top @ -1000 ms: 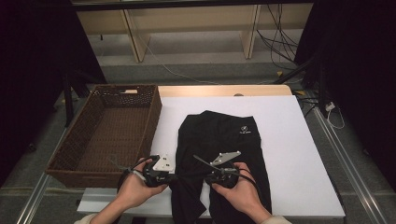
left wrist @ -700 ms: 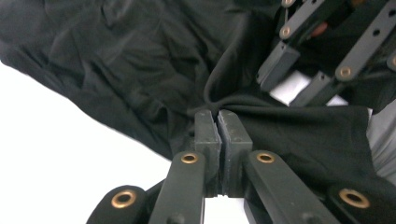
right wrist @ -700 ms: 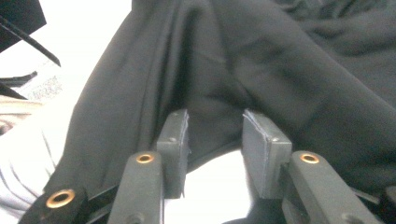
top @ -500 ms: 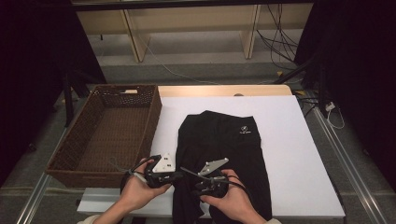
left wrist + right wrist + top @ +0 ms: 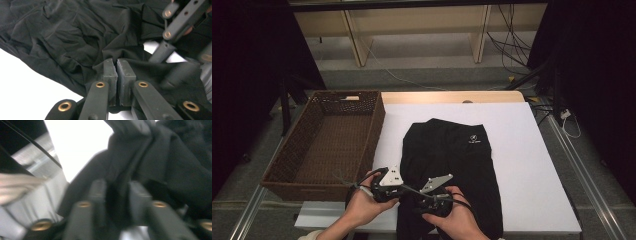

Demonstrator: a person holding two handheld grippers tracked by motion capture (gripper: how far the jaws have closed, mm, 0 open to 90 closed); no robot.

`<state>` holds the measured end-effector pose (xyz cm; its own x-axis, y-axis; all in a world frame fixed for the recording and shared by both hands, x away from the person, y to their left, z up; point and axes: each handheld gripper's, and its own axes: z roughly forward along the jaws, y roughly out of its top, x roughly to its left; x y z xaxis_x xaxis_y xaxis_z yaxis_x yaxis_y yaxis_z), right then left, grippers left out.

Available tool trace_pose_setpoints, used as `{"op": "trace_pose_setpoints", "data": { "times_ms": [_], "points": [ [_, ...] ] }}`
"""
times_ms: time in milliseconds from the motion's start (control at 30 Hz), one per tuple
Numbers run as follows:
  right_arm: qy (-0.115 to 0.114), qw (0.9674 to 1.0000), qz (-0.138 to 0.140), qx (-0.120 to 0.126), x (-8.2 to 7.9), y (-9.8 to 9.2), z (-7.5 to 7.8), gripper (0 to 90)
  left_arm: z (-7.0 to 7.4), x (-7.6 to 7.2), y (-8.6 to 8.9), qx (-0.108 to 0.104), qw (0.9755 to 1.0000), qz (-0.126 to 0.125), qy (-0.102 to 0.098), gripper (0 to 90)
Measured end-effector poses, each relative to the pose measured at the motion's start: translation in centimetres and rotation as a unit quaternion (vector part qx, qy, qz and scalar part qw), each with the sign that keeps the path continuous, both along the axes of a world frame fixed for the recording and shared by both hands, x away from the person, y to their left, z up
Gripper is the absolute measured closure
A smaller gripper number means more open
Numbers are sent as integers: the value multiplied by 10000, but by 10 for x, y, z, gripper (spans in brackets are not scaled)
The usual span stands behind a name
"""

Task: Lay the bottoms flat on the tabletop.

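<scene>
Basket (image 5: 324,145): a dark brown wicker basket, rectangular and open-topped, stands at the left of the counter; its woven walls are coarse and its floor is bare.

Counter (image 5: 532,165): white, smooth and matt, with a pale wooden strip along its far edge.

Garment (image 5: 452,165): a black garment of thin, soft cloth lies lengthways in the middle of the counter, a small white logo near its far end; its near end hangs over the near edge and is creased and bunched around the jaws.

Left hand-held gripper (image 5: 398,189): it sits at the garment's near left edge, in the same place as a second ago. In the left gripper view (image 5: 117,65) its jaws stand closed, a pinch of black cloth caught between the grey pads.

Right hand-held gripper (image 5: 424,202): it is now nearer the left one than a second ago, the two almost touching at the near edge. Its jaws have just been closing, and the blurred right gripper view (image 5: 117,192) shows a fold of black cloth between them, narrow and, by my reading, gripped.

Meaning: both near corners of the cloth now seem held, so the garment looks ready to be lifted or folded; the thin cloth may slip from the right grip.
</scene>
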<state>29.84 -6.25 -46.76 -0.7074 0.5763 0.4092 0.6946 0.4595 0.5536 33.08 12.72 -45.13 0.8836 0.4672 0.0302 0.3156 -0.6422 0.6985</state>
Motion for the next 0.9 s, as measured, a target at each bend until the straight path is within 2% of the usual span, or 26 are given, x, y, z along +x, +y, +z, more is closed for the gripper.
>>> {"op": "trace_pose_setpoints", "data": {
  "times_ms": [33,100,200,300,333,367,433,567,700,767,800,833,900],
  "points": [
    [-19,10000,-4,-67,0,-2,1,891,0,1,1,45,10000,-16,-10,835],
    [96,9999,-77,-110,2,-6,8,900,-1,3,3,81,10000,27,-31,787],
    [-9,9996,-236,-177,3,-12,17,900,2,3,7,37,9999,113,-51,704],
    [308,9984,-466,-92,3,-17,22,900,11,1,11,2,10000,48,-31,668],
    [447,9976,-519,13,2,-16,24,900,13,1,12,-9,10000,16,25,665],
    [381,9982,-460,51,1,-14,24,900,14,1,12,6,9999,-22,114,654],
    [390,9988,-226,202,-5,-8,25,900,13,1,12,50,9998,-6,213,642],
    [260,9993,40,267,-13,8,22,898,9,0,10,184,9984,19,528,618],
    [446,9977,271,437,-15,17,18,898,5,-2,10,342,9970,-66,691,583],
    [499,9961,523,504,-18,23,14,895,3,-1,12,349,9969,-25,707,573],
    [536,9955,631,449,-20,26,12,889,3,0,13,339,9967,5,743,567],
    [-193,9922,1232,40,-13,22,0,878,3,0,13,296,9966,41,767,561],
    [-102,9908,1348,5,-15,26,-5,855,4,0,13,264,9965,83,788,554]
  ]
}}
